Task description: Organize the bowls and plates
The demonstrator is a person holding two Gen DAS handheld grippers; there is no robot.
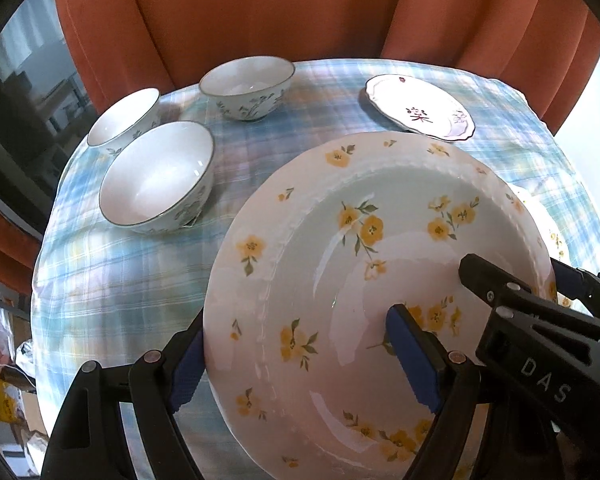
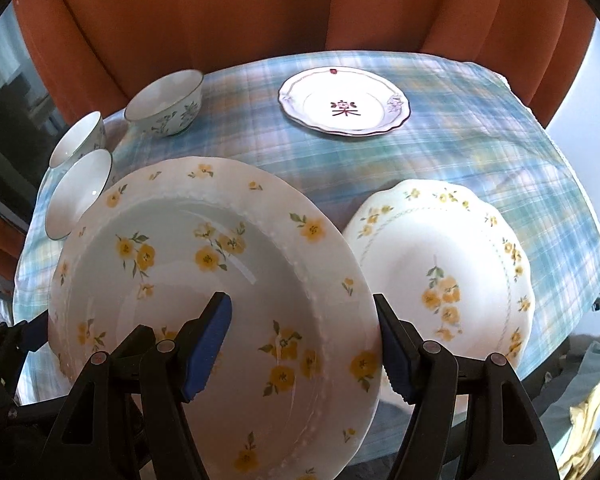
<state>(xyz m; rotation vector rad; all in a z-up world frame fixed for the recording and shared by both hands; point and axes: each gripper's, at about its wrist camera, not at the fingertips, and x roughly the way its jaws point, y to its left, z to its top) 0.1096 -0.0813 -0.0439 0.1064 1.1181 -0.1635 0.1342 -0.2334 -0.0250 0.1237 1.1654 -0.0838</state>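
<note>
A large white plate with yellow flowers point(image 1: 340, 264) point(image 2: 204, 264) hangs tilted above the table, held on both sides. My left gripper point(image 1: 296, 344) is shut on its left rim, one blue pad outside and one inside the well. My right gripper point(image 2: 300, 312) is shut on the right rim in the same way, and it also shows in the left wrist view as a black right gripper point(image 1: 500, 292). Three white bowls with green sprigs point(image 1: 156, 176) point(image 1: 124, 120) point(image 1: 248, 88) stand at the table's left. A scalloped yellow-flower plate point(image 2: 440, 268) lies at the right.
A small plate with a red character point(image 2: 344, 100) point(image 1: 420, 108) lies at the far side of the blue plaid tablecloth point(image 2: 460, 148). Orange curtains point(image 2: 260, 12) hang right behind the table. Clutter lies on the floor at the lower left point(image 1: 8, 392).
</note>
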